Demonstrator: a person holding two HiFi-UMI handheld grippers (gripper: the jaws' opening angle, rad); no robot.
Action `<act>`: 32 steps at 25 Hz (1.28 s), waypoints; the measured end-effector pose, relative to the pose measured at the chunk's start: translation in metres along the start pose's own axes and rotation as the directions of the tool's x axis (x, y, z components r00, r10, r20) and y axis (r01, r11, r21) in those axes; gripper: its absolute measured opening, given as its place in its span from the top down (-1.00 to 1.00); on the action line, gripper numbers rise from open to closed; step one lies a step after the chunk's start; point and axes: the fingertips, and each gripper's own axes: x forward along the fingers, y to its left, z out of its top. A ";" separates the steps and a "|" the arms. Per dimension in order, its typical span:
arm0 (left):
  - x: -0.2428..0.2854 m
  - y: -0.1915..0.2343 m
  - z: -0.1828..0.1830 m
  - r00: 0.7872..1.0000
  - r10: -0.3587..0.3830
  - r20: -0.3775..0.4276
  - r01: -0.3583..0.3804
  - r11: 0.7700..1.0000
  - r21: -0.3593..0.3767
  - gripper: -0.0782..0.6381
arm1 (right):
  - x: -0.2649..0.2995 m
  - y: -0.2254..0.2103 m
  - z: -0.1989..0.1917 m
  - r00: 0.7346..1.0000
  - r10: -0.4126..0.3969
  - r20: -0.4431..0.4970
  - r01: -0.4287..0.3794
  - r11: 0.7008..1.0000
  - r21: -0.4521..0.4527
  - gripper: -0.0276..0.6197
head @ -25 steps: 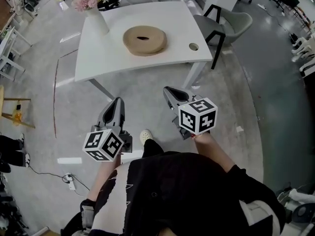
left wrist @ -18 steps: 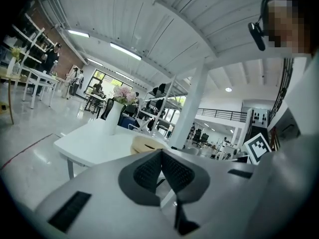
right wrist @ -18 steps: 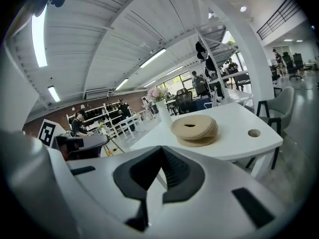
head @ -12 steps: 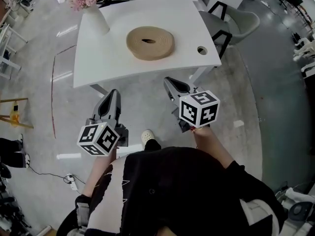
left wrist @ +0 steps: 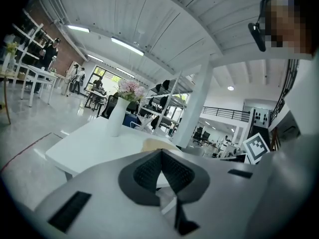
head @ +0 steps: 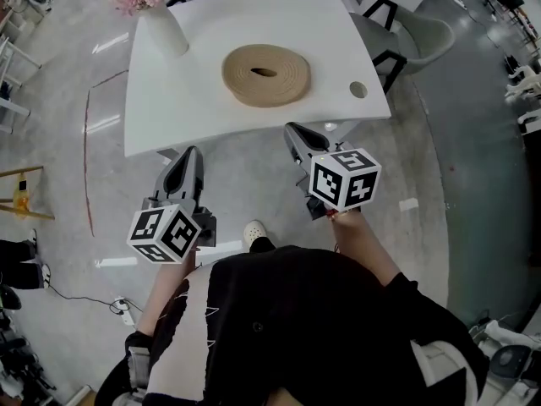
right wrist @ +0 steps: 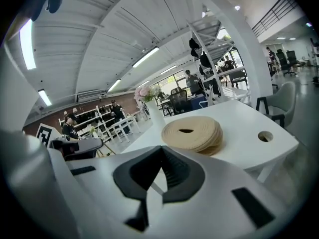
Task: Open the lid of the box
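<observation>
Showing a dark top slot, the round tan box [head: 266,74] lies flat, left gripper [head: 190,153] and right gripper [head: 296,130] fingers closed, empty

Grey left tongs [head: 190,153], right tongs [head: 297,131], black-and-white top [head: 287,311]

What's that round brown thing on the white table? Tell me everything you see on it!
It is a flat, round box, light tan, ringed with ridges like coiled rope or woven fibre. A small dark oval slot sits in the middle of its top. The lid looks shut and level, and the side looks layered. It lies flat near the middle of the white table, apart from the vase. Only the table touches it.
</observation>
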 end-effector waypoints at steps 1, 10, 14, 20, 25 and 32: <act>0.001 0.003 -0.001 1.000 0.003 -0.004 -0.004 1.000 -0.004 0.75 | 0.003 -0.002 -0.001 1.000 -0.004 -0.005 0.004 1.000 0.005 0.90; 0.004 0.032 -0.012 0.999 0.018 -0.029 -0.019 0.999 -0.037 0.75 | 0.026 -0.016 -0.022 0.996 -0.051 -0.067 0.053 0.998 0.022 0.90; 0.000 0.042 -0.009 0.999 0.029 -0.027 -0.030 0.998 -0.046 0.75 | 0.033 -0.016 -0.021 0.995 -0.063 -0.074 0.063 0.998 -0.011 0.90; -0.010 0.053 0.010 0.999 0.031 0.012 -0.031 0.999 -0.036 0.75 | 0.040 -0.008 -0.009 0.991 -0.116 -0.072 0.102 0.980 -0.172 0.90; -0.016 0.063 0.019 0.999 0.031 0.027 -0.030 0.999 -0.038 0.75 | 0.047 0.002 0.000 0.988 -0.134 -0.074 0.103 0.941 -0.322 0.90; -0.017 0.091 0.015 0.998 0.061 0.005 -0.061 0.998 -0.029 0.75 | 0.064 -0.003 0.006 0.972 -0.177 -0.154 0.077 0.862 -0.502 0.90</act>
